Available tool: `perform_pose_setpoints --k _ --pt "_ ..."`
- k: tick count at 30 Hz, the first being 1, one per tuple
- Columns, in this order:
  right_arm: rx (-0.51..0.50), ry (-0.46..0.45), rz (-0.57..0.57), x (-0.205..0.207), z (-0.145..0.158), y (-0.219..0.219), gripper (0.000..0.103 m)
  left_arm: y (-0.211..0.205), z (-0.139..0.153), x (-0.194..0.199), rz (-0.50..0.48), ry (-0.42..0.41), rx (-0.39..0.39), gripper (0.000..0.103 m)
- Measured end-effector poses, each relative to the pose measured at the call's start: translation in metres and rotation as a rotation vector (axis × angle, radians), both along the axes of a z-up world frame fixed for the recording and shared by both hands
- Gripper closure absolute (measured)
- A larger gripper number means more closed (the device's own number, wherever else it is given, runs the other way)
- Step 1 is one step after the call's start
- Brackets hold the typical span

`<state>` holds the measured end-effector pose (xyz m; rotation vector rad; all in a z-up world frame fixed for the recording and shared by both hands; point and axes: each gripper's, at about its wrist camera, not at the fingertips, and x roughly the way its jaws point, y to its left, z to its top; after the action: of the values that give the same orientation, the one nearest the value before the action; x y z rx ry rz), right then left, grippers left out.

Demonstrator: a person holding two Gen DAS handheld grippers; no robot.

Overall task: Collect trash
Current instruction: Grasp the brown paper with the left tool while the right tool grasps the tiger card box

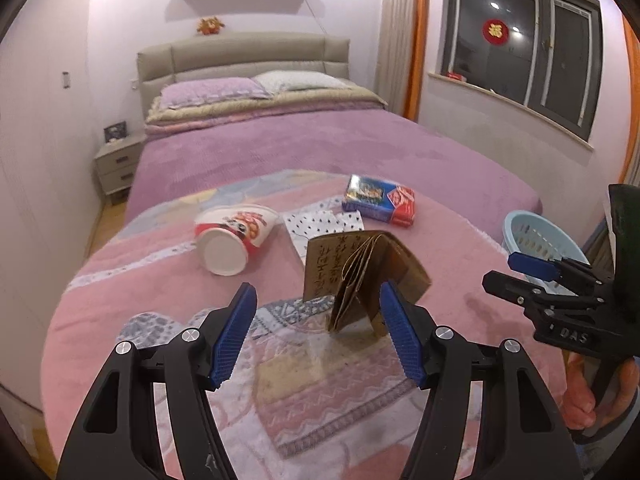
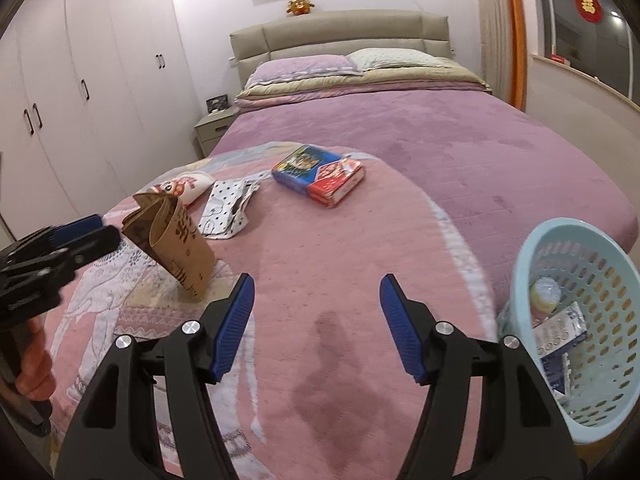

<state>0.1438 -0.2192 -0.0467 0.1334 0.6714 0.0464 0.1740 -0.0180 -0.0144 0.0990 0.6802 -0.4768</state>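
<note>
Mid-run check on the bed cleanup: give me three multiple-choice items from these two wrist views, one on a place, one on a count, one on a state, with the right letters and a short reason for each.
1. Where is the light blue basket?
A. On the nightstand
B. At the right-hand edge of the bed
C. On the pillows

2. How many pieces of trash lie loose on the pink blanket?
A. Two
B. Four
C. Six

3. How does the noodle cup lie?
A. Tipped on its side
B. Upright
C. Inside the basket

Answers:
1 B: the right wrist view shows the basket at the blanket's right edge, with items already inside.
2 B: the noodle cup, the dotted wrapper, the blue and red box and the brown paper bag.
3 A: its white base faces the left wrist camera.
</note>
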Motion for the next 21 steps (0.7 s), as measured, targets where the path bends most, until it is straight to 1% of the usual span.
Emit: perform_pose_setpoints --k 4,5,6,7,8,10,12,13,15,17,21 --pt "-0.002 0.009 0.015 0.007 -0.007 0.000 0.042 -0.008 -0.015 0.020 -0.048 0.037 -0.007 0.042" --pt "0.001 0.011 0.015 0.007 -0.007 -0.001 0.042 -0.009 -0.018 0.023 -0.058 0.047 -0.017 0.045" --pt "0.006 0.008 0.014 0.008 -0.006 -0.002 0.042 -0.009 -0.021 0.028 -0.076 0.066 -0.039 0.053" --pt "0.013 0.008 0.012 0.008 -0.007 -0.003 0.042 -0.011 -0.024 0.029 -0.082 0.075 -0.050 0.058" --pt "0.014 0.013 0.011 0.010 -0.007 -0.004 0.042 -0.011 -0.025 0.031 -0.090 0.084 -0.062 0.065" --pt "0.011 0.023 0.011 0.012 -0.009 -0.003 0.042 -0.011 -0.027 0.031 -0.093 0.079 -0.075 0.069" --pt "-0.002 0.021 0.013 0.012 -0.009 -0.001 0.042 -0.011 -0.026 0.031 -0.103 0.091 -0.094 0.088" --pt "-0.013 0.022 0.014 0.013 -0.009 0.001 0.042 -0.011 -0.027 0.030 -0.097 0.093 -0.097 0.089" --pt "-0.031 0.021 0.013 0.014 -0.010 0.004 0.042 -0.010 -0.027 0.031 -0.092 0.104 -0.112 0.099" --pt "-0.038 0.019 0.013 0.014 -0.010 0.004 0.042 -0.008 -0.025 0.029 -0.082 0.123 -0.134 0.100" --pt "-0.013 0.027 0.009 0.015 -0.011 -0.001 0.042 -0.002 -0.012 0.017 -0.065 0.151 -0.127 0.101"
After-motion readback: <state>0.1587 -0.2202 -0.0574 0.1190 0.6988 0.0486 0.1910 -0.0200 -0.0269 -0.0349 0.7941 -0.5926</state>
